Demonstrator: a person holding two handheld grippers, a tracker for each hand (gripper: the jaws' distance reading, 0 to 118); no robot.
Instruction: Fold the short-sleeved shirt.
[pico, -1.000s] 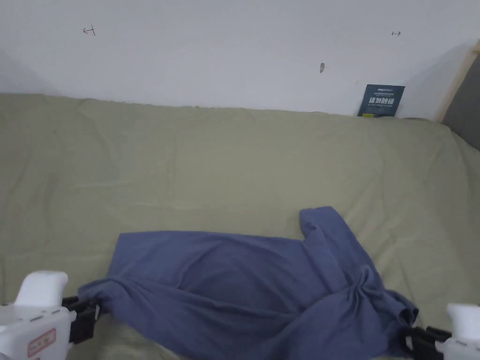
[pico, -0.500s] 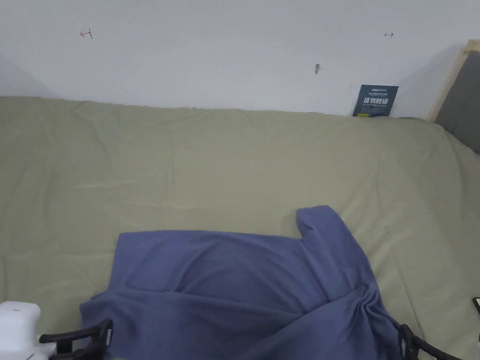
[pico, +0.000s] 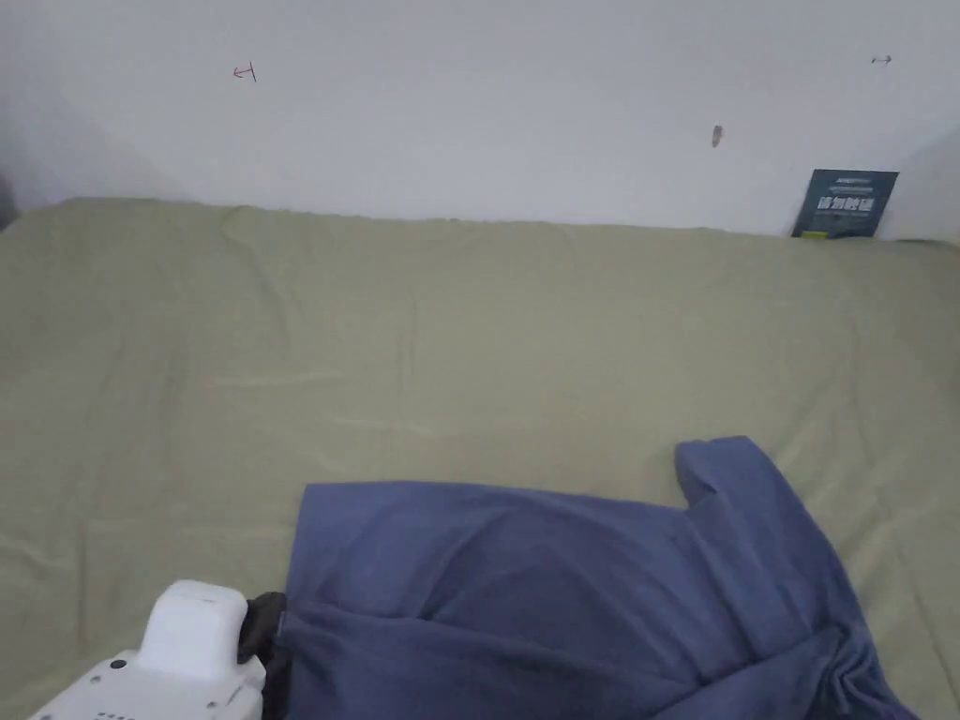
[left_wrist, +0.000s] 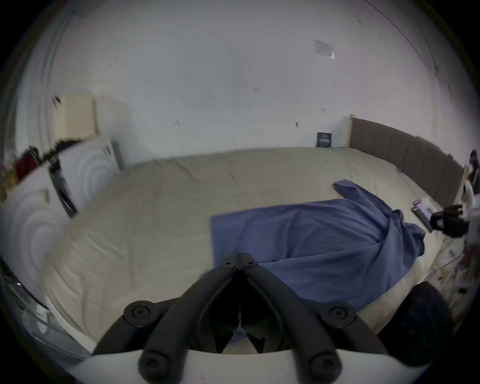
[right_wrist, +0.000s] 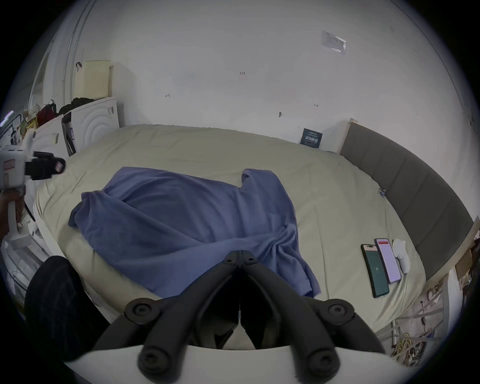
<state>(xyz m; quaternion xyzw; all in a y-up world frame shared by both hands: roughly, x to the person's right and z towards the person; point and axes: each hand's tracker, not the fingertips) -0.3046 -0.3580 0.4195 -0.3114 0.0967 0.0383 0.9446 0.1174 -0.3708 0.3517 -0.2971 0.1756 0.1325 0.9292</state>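
Blue short-sleeved cotton shirt (pico: 562, 581) is down on the olive-green bed sheet (pico: 469, 328), lower right of the head view. It lies crumpled, with one sleeve pointing up toward the white wall (pico: 469, 112). There is plenty of bare sheet above it and to its left, all the way to the wall. In the right claw's view the shirt (right_wrist: 194, 220) runs close to the bed's near edge, and bare sheet separates it from two flat phones (right_wrist: 376, 272) by the grey padded headboard (right_wrist: 402, 181).

The left claw (pico: 267, 628) sits low left in the head view, just beside the shirt's left hem. In its own view the left claw (left_wrist: 240, 259) has its tips pressed together with nothing between them. The right claw (right_wrist: 240, 257) is likewise closed and empty above the shirt, and from the left claw's view it (left_wrist: 439, 223) hangs at the far right, off the cloth.

A second ago both claws pinched the near hem and held it up. Half a second ago they gaped wide, and now the hem lies loose on the sheet
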